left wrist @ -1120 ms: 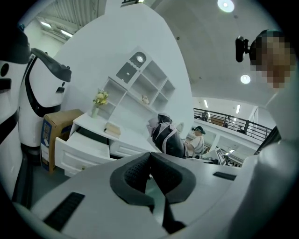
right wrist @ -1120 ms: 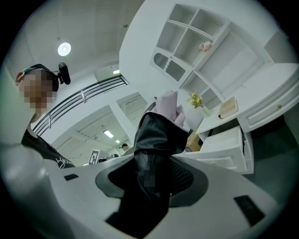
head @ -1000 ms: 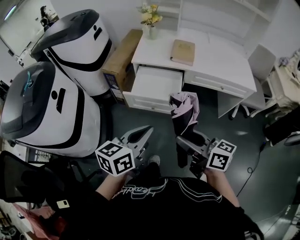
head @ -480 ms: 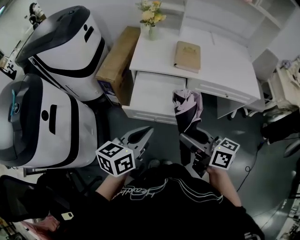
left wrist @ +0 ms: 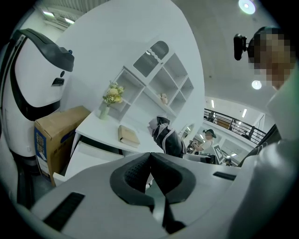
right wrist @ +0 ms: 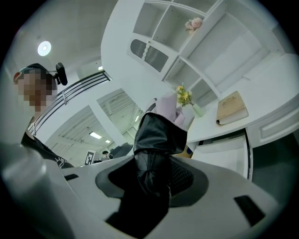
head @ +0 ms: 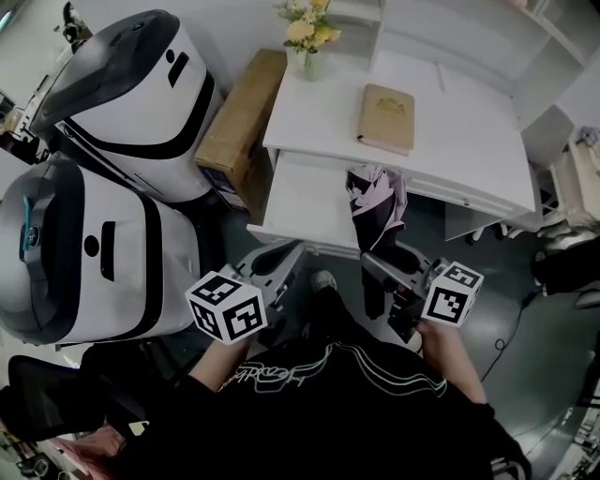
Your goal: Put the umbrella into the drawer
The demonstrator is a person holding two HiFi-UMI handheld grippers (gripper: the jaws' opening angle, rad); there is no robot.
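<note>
Left hand-held gripper (left wrist: 150, 158) closed, right hand-held gripper (right wrist: 156, 170) clamping umbrella (right wrist: 159, 133), clearest in own view

The umbrella (head: 377, 199) is black with pale lilac panels. The surface (head: 469, 141) and its drawer (head: 305, 192) are plain white. On the surface are a tan book (head: 386, 117) and yellow and cream flowers (head: 307, 23). Left of the surface are a brown cardboard box (head: 234, 117) with a blue end and a white machine (head: 141, 103) banded in black. The left claw (head: 278, 255) and right claw (head: 375, 265) are grey with black pads, and each carries a cube patterned in black-and-white squares.
</note>
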